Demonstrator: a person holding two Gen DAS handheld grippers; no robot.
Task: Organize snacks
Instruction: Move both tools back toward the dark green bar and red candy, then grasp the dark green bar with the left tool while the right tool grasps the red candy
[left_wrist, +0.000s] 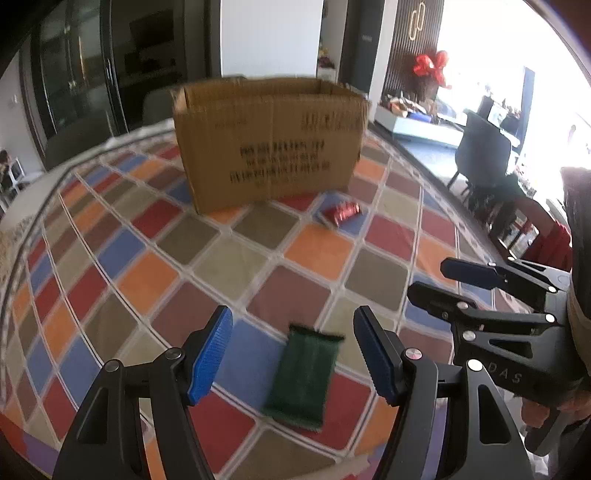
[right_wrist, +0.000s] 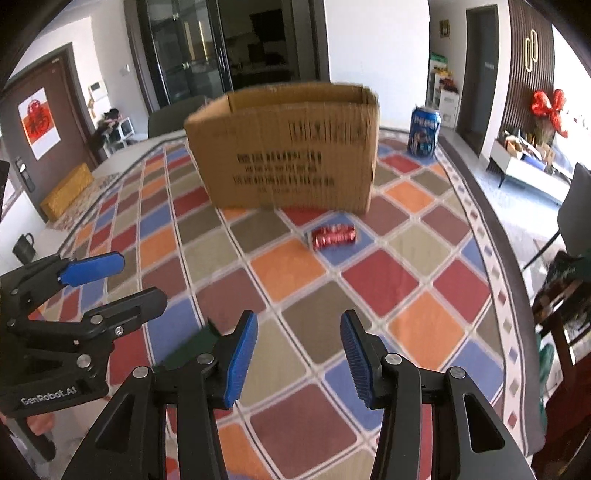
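Note:
A green snack packet (left_wrist: 304, 373) lies flat on the checked tablecloth, between and just beyond the open fingers of my left gripper (left_wrist: 293, 354). In the right wrist view only its corner (right_wrist: 192, 347) shows behind my right gripper's left finger. A red snack packet (left_wrist: 341, 213) (right_wrist: 334, 237) lies in front of the open cardboard box (left_wrist: 269, 147) (right_wrist: 291, 151). My right gripper (right_wrist: 297, 354) is open and empty above the cloth; it also shows in the left wrist view (left_wrist: 428, 278). My left gripper also shows at the left of the right wrist view (right_wrist: 129, 278).
A blue drink can (right_wrist: 424, 131) stands right of the box near the table's far edge. The checked tablecloth (left_wrist: 147, 277) covers the table. A dark chair (left_wrist: 480, 151) stands off the right side. A black mug (right_wrist: 24, 246) sits at the far left.

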